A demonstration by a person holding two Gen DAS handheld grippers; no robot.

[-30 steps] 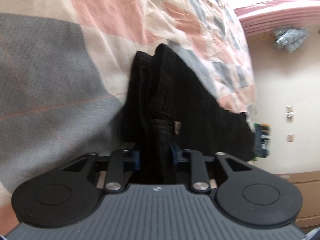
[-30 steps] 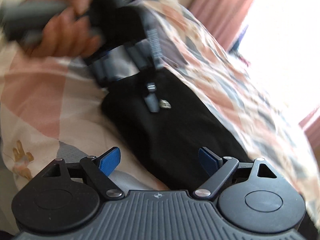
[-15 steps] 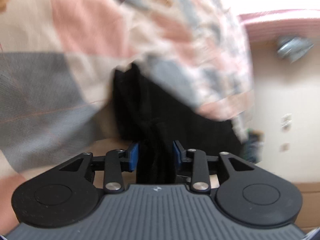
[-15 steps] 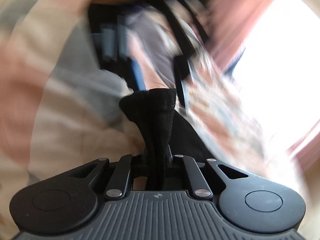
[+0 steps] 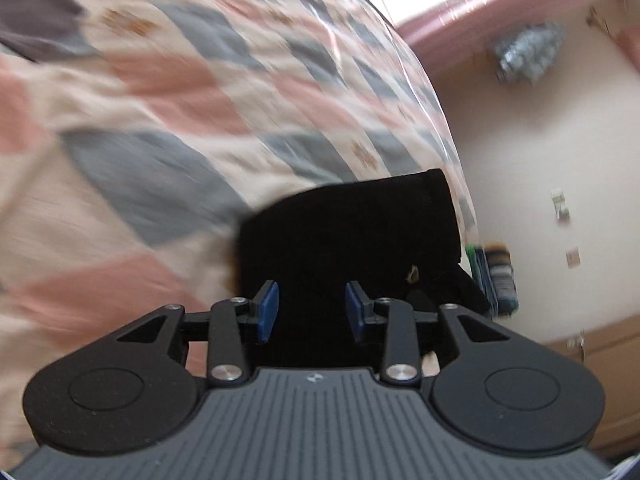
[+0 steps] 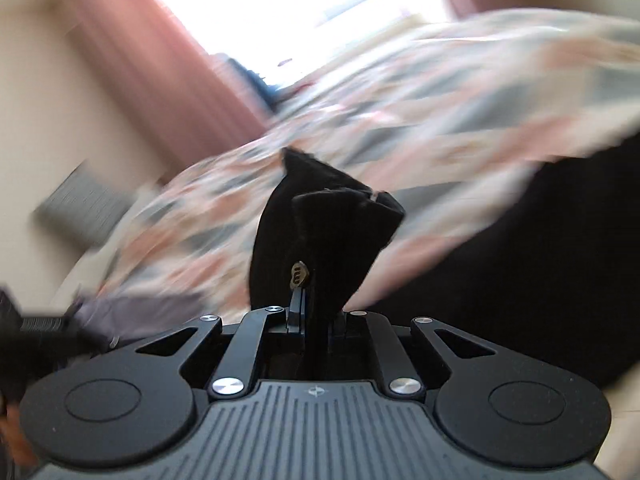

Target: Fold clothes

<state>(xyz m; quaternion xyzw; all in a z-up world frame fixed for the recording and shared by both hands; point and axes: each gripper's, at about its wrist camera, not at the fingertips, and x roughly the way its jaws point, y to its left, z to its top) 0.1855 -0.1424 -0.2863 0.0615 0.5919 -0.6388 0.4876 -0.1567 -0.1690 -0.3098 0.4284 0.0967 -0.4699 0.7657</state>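
A black garment [image 5: 348,232] lies folded flat on the patchwork quilt [image 5: 168,92] near the bed's edge in the left wrist view. My left gripper [image 5: 311,312] hovers over its near end, open, blue pads [image 5: 266,312] apart, with nothing bunched between them. In the right wrist view my right gripper [image 6: 316,320] is shut on a raised bunch of the black garment [image 6: 324,232]; a small metal tag [image 6: 298,274] hangs on it. More of the black cloth [image 6: 552,264] trails off to the right. Both views are motion-blurred.
The quilt [image 6: 400,120] covers the whole bed. A dark grey cloth [image 5: 32,20] lies at the far left of the bed. Pink curtains [image 6: 160,60] and a bright window sit beyond. Cream floor [image 5: 520,160] and a wooden cabinet [image 5: 600,360] are beside the bed.
My left gripper has let go of the black bunch it pinched, and the cloth now lies flat. My right gripper, open a second ago, has shut on the garment and swung it fast.
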